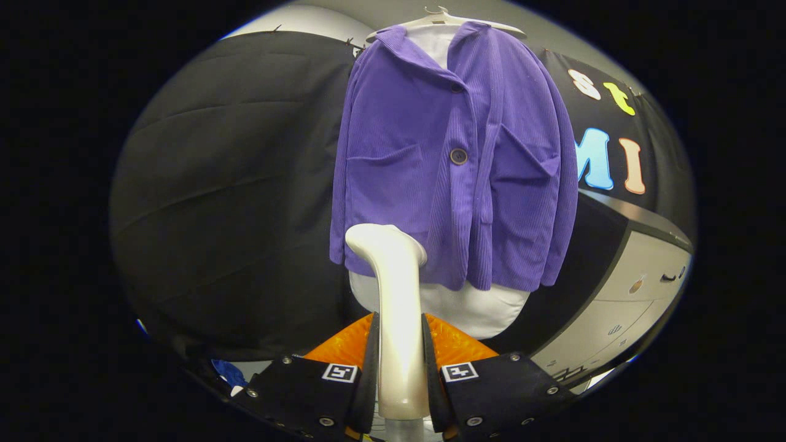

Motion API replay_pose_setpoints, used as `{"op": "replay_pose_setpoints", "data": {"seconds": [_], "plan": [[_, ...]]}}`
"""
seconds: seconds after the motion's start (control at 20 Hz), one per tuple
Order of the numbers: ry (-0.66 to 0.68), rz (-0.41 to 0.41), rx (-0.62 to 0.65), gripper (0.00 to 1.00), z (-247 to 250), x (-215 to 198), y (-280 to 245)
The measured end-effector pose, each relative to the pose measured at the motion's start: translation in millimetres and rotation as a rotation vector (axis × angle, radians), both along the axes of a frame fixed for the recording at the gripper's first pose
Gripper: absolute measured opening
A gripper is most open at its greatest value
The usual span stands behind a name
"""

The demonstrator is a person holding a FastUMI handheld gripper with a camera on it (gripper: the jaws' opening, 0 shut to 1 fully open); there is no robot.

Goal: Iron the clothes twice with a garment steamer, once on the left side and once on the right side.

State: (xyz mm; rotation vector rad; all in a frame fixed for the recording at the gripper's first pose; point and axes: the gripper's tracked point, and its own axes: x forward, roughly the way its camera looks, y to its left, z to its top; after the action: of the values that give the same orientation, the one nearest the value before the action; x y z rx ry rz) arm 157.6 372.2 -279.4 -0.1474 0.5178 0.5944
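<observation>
We're in a staged booth here, more lab than home: black cloth (233, 184) drapes the wall, pinned up along its top edge, with pale plain wall above. A purple jacket (454, 159) hangs on a white hanger (442, 17) in front of the cloth, over a white garment. Off beside it stands a grey cabinet (638, 294) with drawers, office-style.

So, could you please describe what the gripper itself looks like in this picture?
The gripper has two flat fingers rising from blocky black housings. Each housing carries a small square black-and-white marker on top and round silver screws along its edges. A ribbed orange part sits behind the fingers. No cables can be seen.
</observation>
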Motion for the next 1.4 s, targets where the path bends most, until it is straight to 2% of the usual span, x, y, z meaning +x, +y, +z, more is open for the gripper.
{"op": "replay_pose_setpoints", "data": {"seconds": [0.25, 0.5, 0.75, 1.25, 1.4], "plan": [[0.042, -0.007, -0.011, 0.36, -21, -19, -19], [0.025, -0.024, 0.026, 0.36, -4, -38, -49], [-0.005, -0.080, 0.109, 0.36, 48, -34, -86], [-0.192, -0.174, 0.196, 0.35, 174, -22, -168], [-0.239, -0.234, 0.226, 0.35, 202, -17, -199]]}}
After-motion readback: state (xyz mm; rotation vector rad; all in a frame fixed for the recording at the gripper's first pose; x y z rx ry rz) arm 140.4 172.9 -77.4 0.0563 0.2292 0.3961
